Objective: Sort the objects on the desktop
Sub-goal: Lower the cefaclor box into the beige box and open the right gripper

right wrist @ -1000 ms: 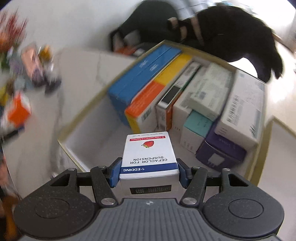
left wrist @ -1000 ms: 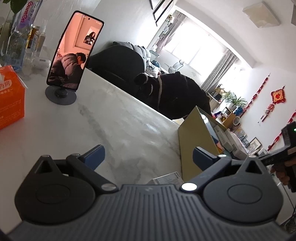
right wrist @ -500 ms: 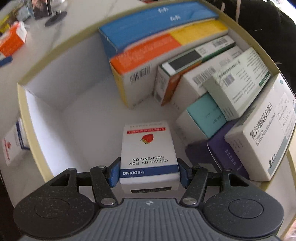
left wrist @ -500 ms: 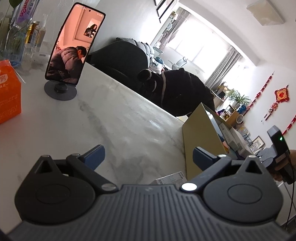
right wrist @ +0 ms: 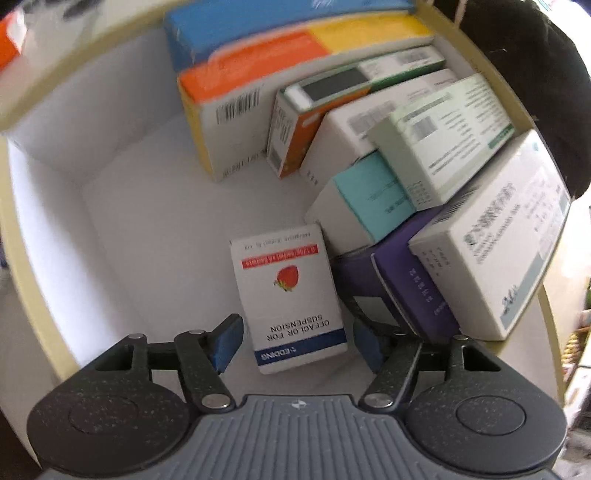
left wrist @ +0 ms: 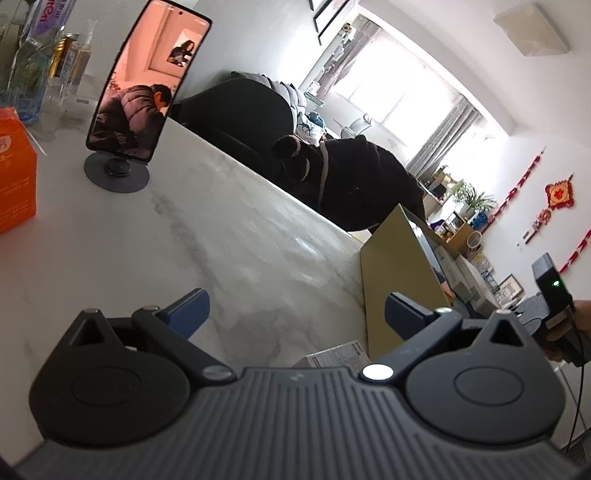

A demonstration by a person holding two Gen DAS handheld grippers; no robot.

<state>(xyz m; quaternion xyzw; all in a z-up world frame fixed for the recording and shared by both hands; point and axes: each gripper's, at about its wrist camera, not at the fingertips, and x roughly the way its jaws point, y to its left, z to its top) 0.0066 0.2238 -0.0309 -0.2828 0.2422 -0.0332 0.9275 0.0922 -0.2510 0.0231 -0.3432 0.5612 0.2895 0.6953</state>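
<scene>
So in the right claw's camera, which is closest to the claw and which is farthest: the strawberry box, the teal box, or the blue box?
1. The strawberry box: nearest, between the right claw's opening fingers, which no longer touch it.
2. The teal box: farther, up and to the right, leaning among the other boxes.
3. The blue box: farthest, along the storage box's far wall.

Lit by daylight from a blown-out window (left wrist: 402,99) at the far wall, with glare washing across the marble table (left wrist: 221,236). Bent strongly at the edges by fisheye curvature in both views. Smeared by motion blur in the right wrist view, especially the stacked boxes (right wrist: 424,147) and carton rim (right wrist: 22,236). Shadowed softly inside the carton.
</scene>
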